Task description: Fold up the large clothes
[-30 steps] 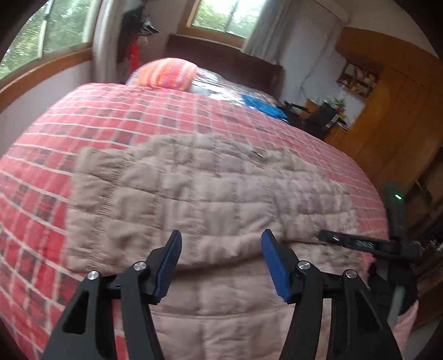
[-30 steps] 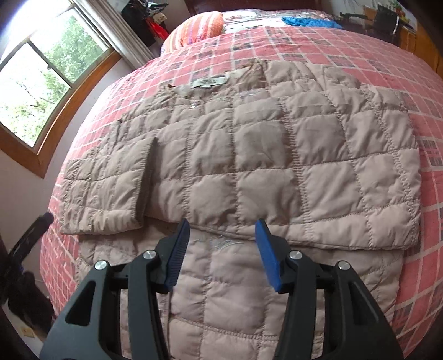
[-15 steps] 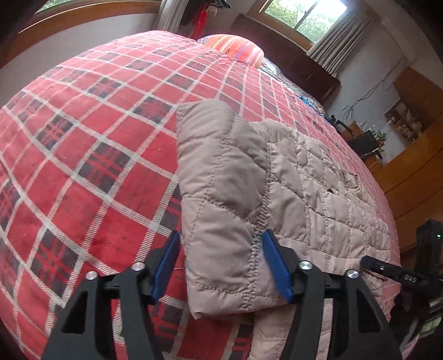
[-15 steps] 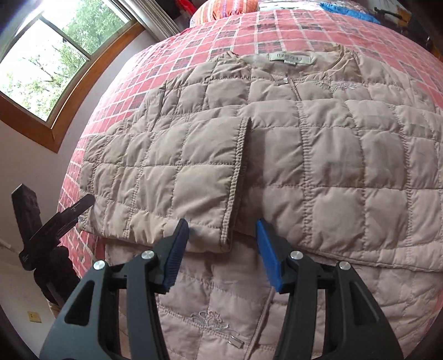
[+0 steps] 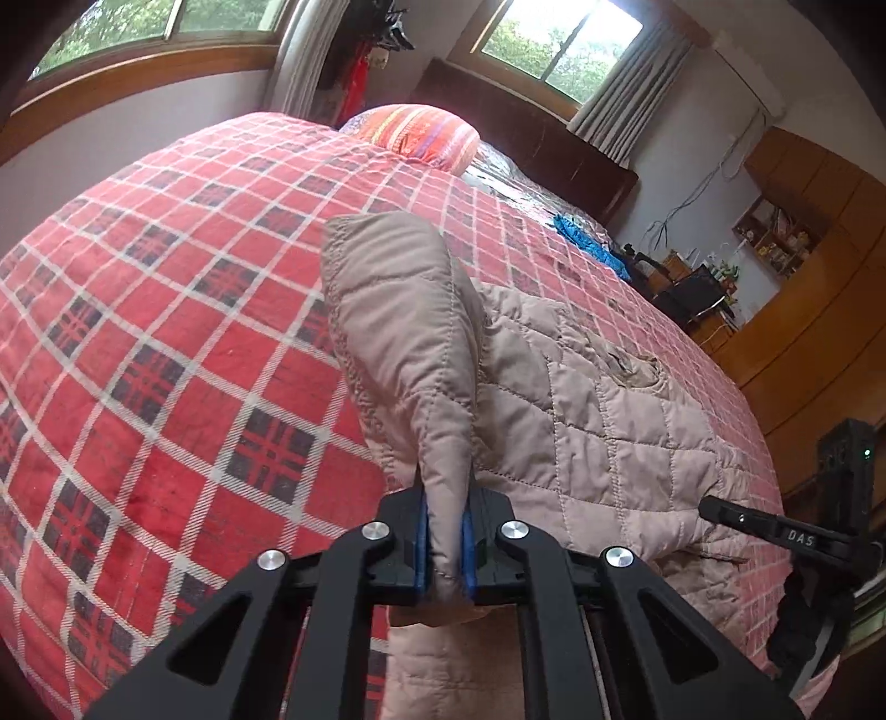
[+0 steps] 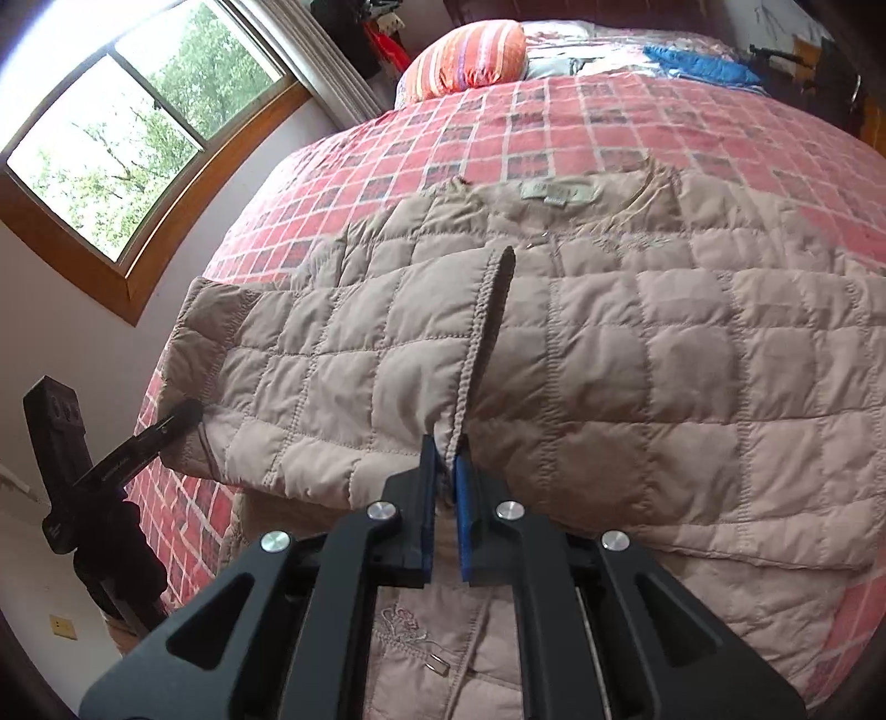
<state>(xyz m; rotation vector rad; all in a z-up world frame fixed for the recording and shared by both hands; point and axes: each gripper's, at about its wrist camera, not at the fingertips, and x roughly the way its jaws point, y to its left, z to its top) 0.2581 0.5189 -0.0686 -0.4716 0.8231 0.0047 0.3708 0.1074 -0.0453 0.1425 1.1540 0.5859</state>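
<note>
**Beige quilted jacket, pinched at two points on a plaid bed**

Beige quilted padded jacket (image 6: 637, 354): spread across centre frame in the right wrist view, neck label toward the top, lying on the red plaid bedspread (image 5: 166, 332). One sleeve is folded over the body; its cuff edge runs down the middle of the frame.

Left gripper (image 5: 444, 545): lower centre of its own view, blue-padded jaws pressed together on a raised fold of the jacket's side. It also shows at the left edge of the right wrist view.

Right gripper (image 6: 446, 487): lower centre of its view, jaws nearly closed, pinching the cuff corner of the folded sleeve.

Orange striped pillow (image 6: 468, 52): top centre, at the head of the bed.

Blue crumpled cloth (image 6: 698, 63): upper right, on the bed near the pillow.

Wooden shelf unit (image 5: 775, 238): right of the left wrist view; it holds small items too blurred to identify.
</note>
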